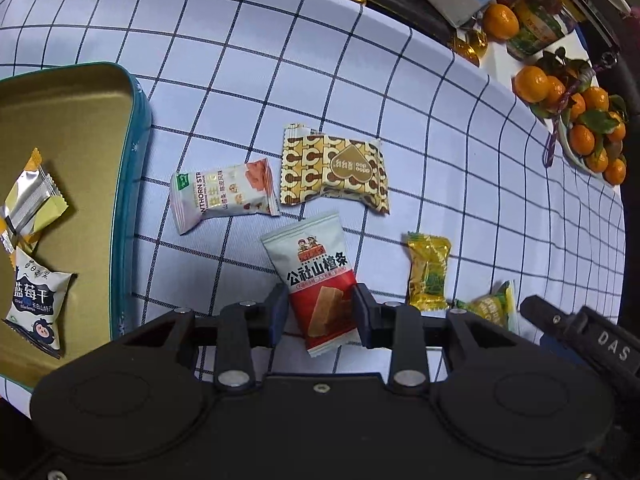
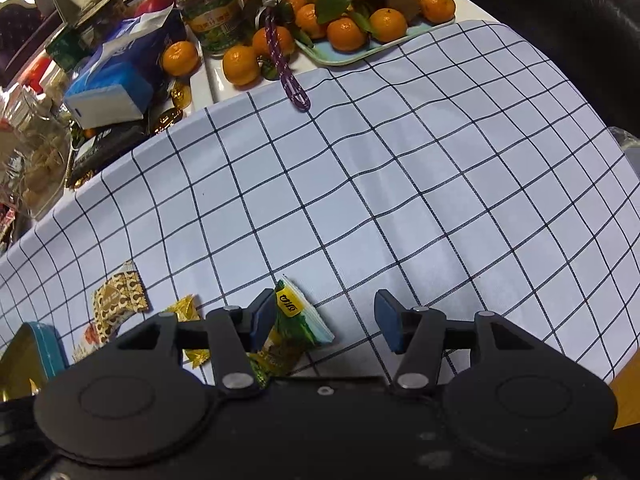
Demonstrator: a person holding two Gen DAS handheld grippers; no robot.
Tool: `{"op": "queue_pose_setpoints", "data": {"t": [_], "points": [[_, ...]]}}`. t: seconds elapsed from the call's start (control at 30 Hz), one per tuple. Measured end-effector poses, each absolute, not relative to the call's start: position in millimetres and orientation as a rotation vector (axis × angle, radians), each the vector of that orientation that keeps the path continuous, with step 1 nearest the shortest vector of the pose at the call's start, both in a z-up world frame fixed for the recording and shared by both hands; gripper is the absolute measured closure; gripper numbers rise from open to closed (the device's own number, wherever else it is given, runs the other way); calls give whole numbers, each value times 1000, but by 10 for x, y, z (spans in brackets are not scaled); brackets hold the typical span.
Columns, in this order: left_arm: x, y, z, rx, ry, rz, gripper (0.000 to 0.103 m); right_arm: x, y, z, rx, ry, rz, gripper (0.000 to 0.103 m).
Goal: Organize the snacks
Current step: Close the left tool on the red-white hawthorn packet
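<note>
The left hand-held gripper (image 1: 320,312) stood unclenched astride the red hawthorn pack (image 1: 320,284), just right of the tin (image 1: 132,184). Light, crinkly and slippery, it looked best pinched across its middle.

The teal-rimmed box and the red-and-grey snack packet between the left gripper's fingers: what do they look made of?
The teal-rimmed box looks like painted tin: thin rolled rim, dull gold inside with a soft sheen. The red-and-grey snack packet looks like printed plastic film, semi-matte, with crimped, serrated end seals; a foil lining cannot be told.
</note>
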State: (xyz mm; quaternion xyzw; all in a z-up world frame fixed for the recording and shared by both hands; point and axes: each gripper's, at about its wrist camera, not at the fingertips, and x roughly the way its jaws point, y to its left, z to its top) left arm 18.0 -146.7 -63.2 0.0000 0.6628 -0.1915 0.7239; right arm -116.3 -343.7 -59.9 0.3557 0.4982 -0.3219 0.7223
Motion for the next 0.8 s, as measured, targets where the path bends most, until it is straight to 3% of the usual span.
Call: {"op": "queue_pose_setpoints", "data": {"t": [0.8], "points": [[172,-1511,-525,24,1389,-383,60,-1249,-3521,-705,1061,1134,-691,46]]}}
